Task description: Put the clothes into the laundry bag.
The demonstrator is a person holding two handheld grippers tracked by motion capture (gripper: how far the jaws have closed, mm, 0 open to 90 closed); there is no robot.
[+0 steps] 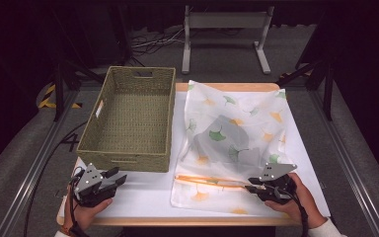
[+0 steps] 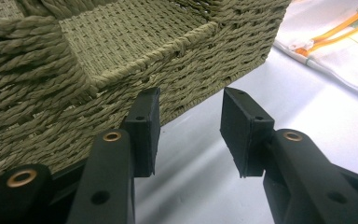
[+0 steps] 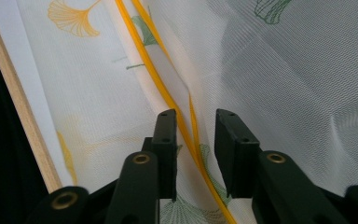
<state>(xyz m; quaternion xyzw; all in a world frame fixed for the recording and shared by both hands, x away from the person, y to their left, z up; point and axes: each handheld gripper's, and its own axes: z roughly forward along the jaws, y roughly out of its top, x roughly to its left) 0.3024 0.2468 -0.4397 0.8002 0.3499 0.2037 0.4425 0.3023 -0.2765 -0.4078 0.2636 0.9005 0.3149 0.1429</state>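
The right gripper [image 3: 193,121] is holding its fingers [image 3: 165,140] parted, with a clear gap between the pads; the orange zipper [image 3: 168,93] of the mesh bag [image 1: 232,133] is running through that gap, but the pads are not pressing on it. In the high view this gripper is sitting at the lower right of the frame, its tips lying at the near end of the zipper line. The bag, white with green and orange leaf prints, is lying spread over the right half of the desk [image 1: 143,197], something grey showing dimly through its mesh.

The left gripper [image 2: 189,130] is also keeping its fingers [image 2: 144,126] spread, nothing between them but bare desk. They are pointing at the near wall of the woven basket [image 1: 128,118], just short of it, at the lower left of the high view.
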